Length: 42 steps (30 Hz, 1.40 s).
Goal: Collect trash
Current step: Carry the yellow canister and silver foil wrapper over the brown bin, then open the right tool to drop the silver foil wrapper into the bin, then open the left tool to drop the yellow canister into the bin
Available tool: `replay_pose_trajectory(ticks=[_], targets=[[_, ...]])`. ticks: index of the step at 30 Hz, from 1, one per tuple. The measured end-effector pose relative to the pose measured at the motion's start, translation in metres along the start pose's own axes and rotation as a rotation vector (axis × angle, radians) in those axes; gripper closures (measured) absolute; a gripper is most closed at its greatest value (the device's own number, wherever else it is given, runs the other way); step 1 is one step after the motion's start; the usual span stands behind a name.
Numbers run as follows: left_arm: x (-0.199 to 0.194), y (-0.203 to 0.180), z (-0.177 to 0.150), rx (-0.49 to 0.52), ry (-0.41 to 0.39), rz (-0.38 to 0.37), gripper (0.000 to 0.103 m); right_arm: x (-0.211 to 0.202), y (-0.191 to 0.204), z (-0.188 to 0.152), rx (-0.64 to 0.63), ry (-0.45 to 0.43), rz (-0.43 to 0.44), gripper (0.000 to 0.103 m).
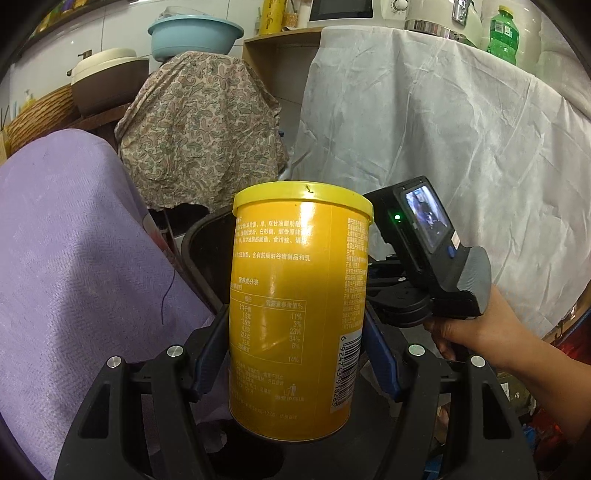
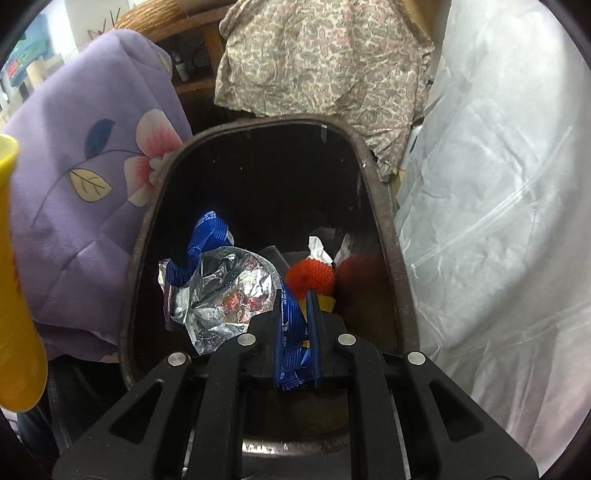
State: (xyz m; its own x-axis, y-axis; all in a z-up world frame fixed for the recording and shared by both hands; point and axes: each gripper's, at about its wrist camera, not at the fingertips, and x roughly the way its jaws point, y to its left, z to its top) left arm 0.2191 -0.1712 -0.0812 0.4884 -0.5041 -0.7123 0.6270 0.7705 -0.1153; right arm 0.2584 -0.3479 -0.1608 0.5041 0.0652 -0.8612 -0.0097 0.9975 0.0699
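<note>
Over the dark bin [image 2: 384,229], both grippers carry trash. Seen from the right wrist, the right gripper [image 2: 297,332] has its jaws clenched on a blue wrapper [image 2: 291,332], pinched flat between the blue pads, with the wrapper's crumpled silver inside [image 2: 225,291] spilling out to the left above the bin's opening. Down in the bin, near its right wall, lie a red netted thing [image 2: 310,275] (what it is I cannot tell) and a scrap of white paper [image 2: 317,247]. The bin's brownish rim sits between a purple flowered cloth [image 2: 85,206] on its left and a white sheet [image 2: 498,221] on its right, with a paisley cloth [image 2: 317,62] hanging beyond its far edge.

From the left wrist, the left gripper [image 1: 297,347] holds a yellow canister [image 1: 295,314] upright, jaws spread wide and grasping it on both sides, its yellow lid on top. The canister sits in front of the bin's near-left rim. To its right a hand [image 1: 476,332] grips the handle of the other gripper, whose small screen is lit. A blue basin [image 1: 194,35] rests atop the paisley cloth, and a green bottle [image 1: 503,33] stands on the sheet-covered table.
</note>
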Motion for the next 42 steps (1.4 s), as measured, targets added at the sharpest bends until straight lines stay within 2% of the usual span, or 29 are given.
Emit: replay_pose_trajectory(ticks=[2,5,8,9,17,20,25,34,42], targets=[[0.001,0.000,0.000,-0.003,0.002,0.004,0.036,0.005,0.001,0.000,-0.001,0.008,0.001,0.090],[0.003,0.001,0.001,-0.009,0.006,0.003,0.036,0.010,0.002,-0.001,-0.005,0.015,-0.010,0.081],[0.004,0.002,0.001,-0.011,0.010,0.000,0.036,0.013,0.001,-0.003,0.007,0.014,-0.015,0.054],[0.005,0.002,0.001,-0.010,0.012,0.000,0.036,0.012,0.001,-0.004,0.007,0.008,-0.022,0.052],[0.017,-0.001,0.001,-0.008,0.034,0.002,0.036,0.005,0.003,-0.007,-0.014,-0.003,-0.032,0.051],[0.026,-0.002,0.004,-0.008,0.048,-0.002,0.036,-0.004,0.007,-0.011,-0.051,-0.018,-0.072,0.044],[0.046,0.000,0.012,-0.017,0.075,0.000,0.036,-0.022,0.006,-0.021,-0.092,-0.036,-0.133,0.042],[0.097,0.000,0.026,0.013,0.170,-0.006,0.036,-0.060,-0.011,-0.040,-0.032,-0.074,-0.121,0.039],[0.128,-0.001,0.032,0.047,0.215,0.002,0.036,-0.070,-0.010,-0.047,-0.039,-0.074,-0.140,0.038]])
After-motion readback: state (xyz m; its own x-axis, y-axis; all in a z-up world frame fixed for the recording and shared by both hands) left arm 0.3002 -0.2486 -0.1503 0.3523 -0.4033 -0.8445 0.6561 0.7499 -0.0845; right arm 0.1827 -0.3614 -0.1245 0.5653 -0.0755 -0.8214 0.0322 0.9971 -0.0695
